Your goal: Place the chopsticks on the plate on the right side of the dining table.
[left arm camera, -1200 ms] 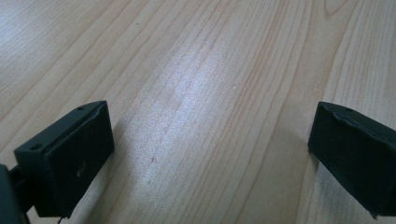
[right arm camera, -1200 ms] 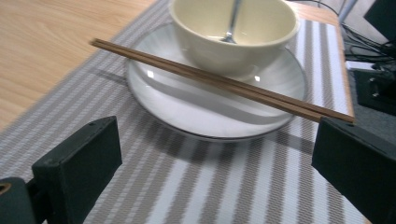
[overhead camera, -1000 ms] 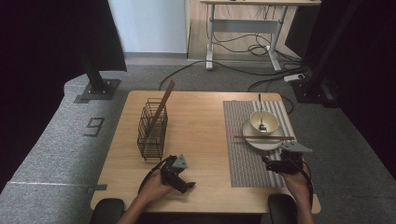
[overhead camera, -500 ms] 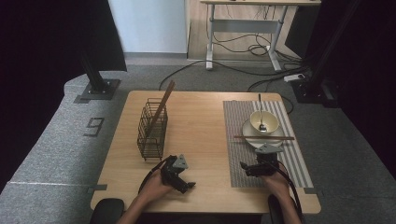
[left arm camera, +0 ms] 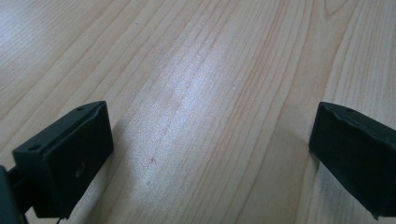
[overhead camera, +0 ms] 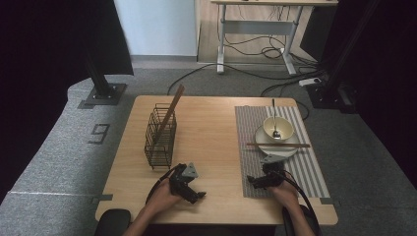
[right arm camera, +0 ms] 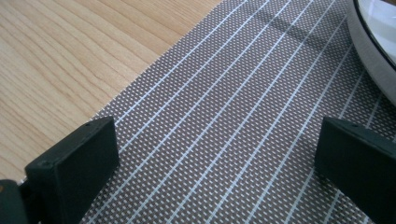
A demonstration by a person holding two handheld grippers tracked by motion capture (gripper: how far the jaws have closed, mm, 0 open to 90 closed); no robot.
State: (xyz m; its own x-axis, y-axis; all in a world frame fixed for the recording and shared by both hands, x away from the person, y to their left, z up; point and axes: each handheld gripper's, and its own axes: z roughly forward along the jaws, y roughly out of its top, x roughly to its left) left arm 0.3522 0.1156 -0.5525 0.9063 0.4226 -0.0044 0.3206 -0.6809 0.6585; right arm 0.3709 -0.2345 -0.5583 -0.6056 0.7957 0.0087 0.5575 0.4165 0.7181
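My left gripper (overhead camera: 193, 195) rests low on the wooden table (overhead camera: 211, 128) near its front edge, jaws wide apart and empty; its own view (left arm camera: 210, 154) has bare wood grain between them. My right gripper (overhead camera: 255, 182) lies on the striped placemat (overhead camera: 310, 172) just in front of the white plate (overhead camera: 290, 150), open and empty (right arm camera: 215, 172). The plate's rim (right arm camera: 373, 56) is at the upper right of the right gripper view. A pale bowl (overhead camera: 284, 128) with a spoon (overhead camera: 275, 123) sits on the plate, and a chopstick (overhead camera: 278, 145) lies across it.
A black wire basket (overhead camera: 161, 137) stands left of centre with a wooden stick (overhead camera: 170, 114) leaning out of it. Beyond the table are a desk frame, cables on the floor and black stands at both sides.
My right gripper has slid left and toward the front along the placemat, away from the plate. The left gripper has stayed in place.
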